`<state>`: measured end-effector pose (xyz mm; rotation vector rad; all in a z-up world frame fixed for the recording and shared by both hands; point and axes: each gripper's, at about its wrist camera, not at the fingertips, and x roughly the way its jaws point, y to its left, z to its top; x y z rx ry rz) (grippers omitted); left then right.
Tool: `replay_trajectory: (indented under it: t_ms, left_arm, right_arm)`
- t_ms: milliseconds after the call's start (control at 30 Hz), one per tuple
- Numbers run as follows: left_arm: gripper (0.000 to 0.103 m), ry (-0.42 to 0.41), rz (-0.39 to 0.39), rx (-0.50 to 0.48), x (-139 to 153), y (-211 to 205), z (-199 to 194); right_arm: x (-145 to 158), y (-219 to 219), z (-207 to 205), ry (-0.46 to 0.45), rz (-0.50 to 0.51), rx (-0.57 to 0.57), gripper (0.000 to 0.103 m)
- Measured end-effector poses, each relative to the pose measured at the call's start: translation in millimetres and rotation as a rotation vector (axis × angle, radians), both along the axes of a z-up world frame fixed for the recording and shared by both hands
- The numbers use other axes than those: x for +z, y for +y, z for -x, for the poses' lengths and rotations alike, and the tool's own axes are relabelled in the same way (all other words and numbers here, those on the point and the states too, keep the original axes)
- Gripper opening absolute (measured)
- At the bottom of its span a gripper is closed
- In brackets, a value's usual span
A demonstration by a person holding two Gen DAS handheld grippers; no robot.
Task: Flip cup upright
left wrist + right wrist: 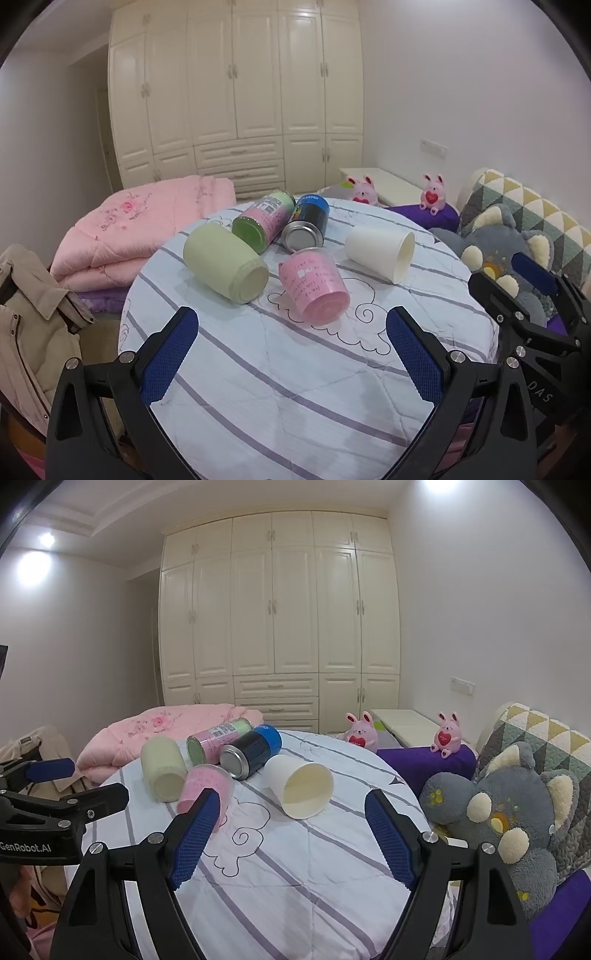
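Observation:
Several cups and cans lie on their sides on a round table [295,387] with a striped cloth. A pink cup [314,288] lies nearest the left gripper [291,332], which is open and empty just in front of it. A pale green cup [225,264] lies to its left and a white paper cup [380,251] to its right. The right gripper [291,816] is open and empty, with the white paper cup [301,786] just ahead between its fingers. The pink cup [203,786] is partly hidden behind the right gripper's left finger [195,838].
A pink-and-green can [264,221] and a blue-and-black can [308,221] lie behind the cups. A folded pink quilt [140,229] sits at far left, a grey plush toy [509,812] at right. The other gripper [532,295] shows at the right edge.

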<state>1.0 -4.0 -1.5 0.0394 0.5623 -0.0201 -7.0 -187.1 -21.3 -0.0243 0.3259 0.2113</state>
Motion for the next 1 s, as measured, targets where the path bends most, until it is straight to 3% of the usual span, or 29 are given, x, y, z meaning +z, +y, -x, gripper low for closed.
replay_trajectory:
  t_ms: [1000]
  left_arm:
    - [0.103, 0.016, -0.019, -0.02, -4, -13, 1]
  right_arm:
    - [3, -7, 1, -0.005, -0.034, 0.001, 0.082]
